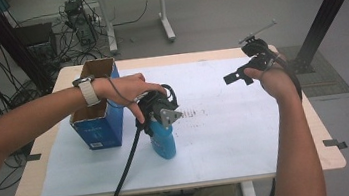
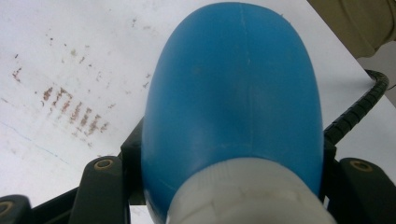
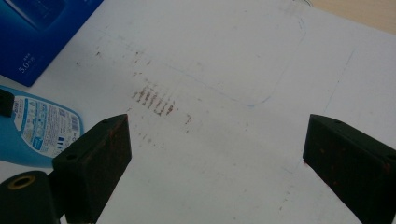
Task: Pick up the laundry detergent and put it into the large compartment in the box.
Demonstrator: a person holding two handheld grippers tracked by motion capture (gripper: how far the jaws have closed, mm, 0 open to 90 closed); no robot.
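A blue plastic bottle (image 1: 163, 142) with a white cap lies along the white sheet (image 1: 227, 137), its base towards the table's front edge. My left gripper (image 1: 158, 125) is shut on it near the neck, under the person's left hand. In the left gripper view the bottle (image 2: 233, 93) sits between both jaws, the left gripper (image 2: 233, 156) clamping its shoulders. My right gripper (image 1: 242, 69) is held up over the table's right part, open. In the right gripper view the right gripper (image 3: 219, 154) has nothing between its wide-apart jaws, and the bottle (image 3: 37, 130) shows its label at the left.
An open blue cardboard box (image 1: 98, 112) stands at the left of the wooden table (image 1: 328, 157), close to the bottle; the box (image 3: 37, 28) also shows top left. Brown smudges (image 1: 192, 112) mark the sheet's middle. A black cable (image 1: 126, 174) trails off the front edge.
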